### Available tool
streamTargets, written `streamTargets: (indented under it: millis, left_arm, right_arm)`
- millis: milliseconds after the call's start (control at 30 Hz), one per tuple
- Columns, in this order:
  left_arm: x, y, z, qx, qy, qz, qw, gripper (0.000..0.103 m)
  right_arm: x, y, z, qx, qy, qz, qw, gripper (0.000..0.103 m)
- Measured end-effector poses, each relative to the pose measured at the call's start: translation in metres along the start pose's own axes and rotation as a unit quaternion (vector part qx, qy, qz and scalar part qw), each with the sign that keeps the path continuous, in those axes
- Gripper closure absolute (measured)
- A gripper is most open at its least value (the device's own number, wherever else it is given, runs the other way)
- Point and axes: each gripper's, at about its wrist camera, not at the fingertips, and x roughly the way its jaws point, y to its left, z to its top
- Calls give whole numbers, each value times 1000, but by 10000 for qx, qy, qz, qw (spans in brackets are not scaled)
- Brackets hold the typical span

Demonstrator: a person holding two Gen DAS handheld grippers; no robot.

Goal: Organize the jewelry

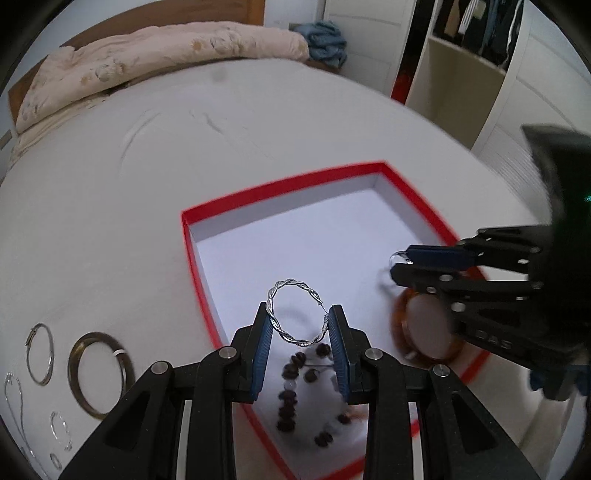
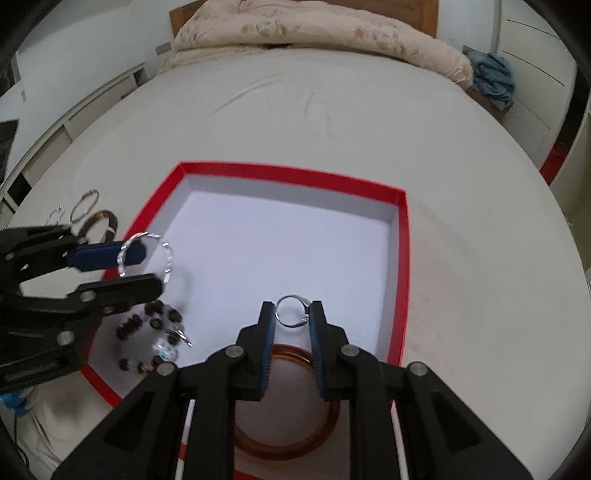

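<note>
Soft even daylight, fisheye-curved edges, slight motion blur

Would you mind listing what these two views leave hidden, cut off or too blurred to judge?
- Amber bangle: right wrist view, its sides hidden behind the right gripper.
- Bead bracelet: left wrist view, partly behind the left gripper.
- Thin chain: left wrist view, cut off by the lens edge.
- Small ring: any stone too small to tell.

Probably a home bedroom: bed (image 2: 332, 122), rumpled quilt (image 2: 317, 33), open wardrobe (image 1: 476, 40).
</note>
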Motion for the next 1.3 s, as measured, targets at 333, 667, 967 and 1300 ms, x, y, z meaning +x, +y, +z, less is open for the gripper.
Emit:
streamTargets:
  millis: [333, 667, 967, 1300]
  left_arm:
    - [17, -3, 0, 133, 169, 226, 9995, 71]
    - [-10, -1, -4, 16, 47, 136, 9999, 65]
    - [-90, 3, -22, -239, -391, 187, 9988, 65]
    - [-186, 16, -70, -473, -580, 585, 9955, 59]
  right_arm:
    - [8, -2, -8, -298, 203, -130, 9993, 85]
    - [-18, -4, -17, -187, 140, -223, 9995, 69]
    - [-86, 7, -37, 349, -249, -180, 9989, 69]
    - [-167, 61, -71, 524, -637, -89, 9966, 69]
